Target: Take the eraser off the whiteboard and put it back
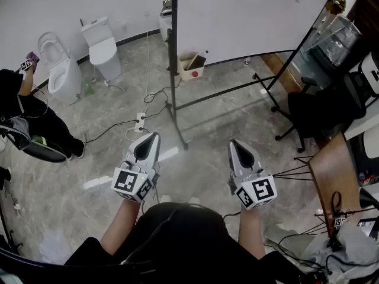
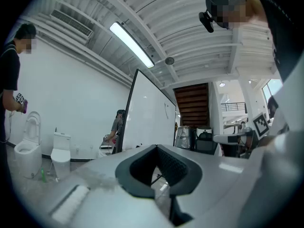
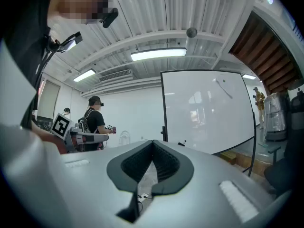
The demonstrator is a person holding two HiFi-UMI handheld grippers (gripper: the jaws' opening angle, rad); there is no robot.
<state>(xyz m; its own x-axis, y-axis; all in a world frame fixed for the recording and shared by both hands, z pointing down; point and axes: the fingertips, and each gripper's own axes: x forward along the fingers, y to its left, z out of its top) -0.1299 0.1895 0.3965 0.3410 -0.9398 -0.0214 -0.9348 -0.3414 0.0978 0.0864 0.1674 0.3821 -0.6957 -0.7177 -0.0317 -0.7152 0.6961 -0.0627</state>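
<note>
Head view | left gripper (image 1: pixel 156 135), right gripper (image 1: pixel 232 142): fingers closed, empty | black-framed white whiteboard (image 1: pixel 249 16) upper right, well apart | small dark eraser (image 3: pixel 182 143), probably, at its lower edge | risk: closed fingers knock it off.

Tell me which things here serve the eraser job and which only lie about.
Job: large white whiteboard on black stand; small dark item near its lower edge, maybe the eraser; left claw, right claw, both shut.
Lying about: white ceramic toilet; brown cardboard box; white power strip; black office chair.
</note>
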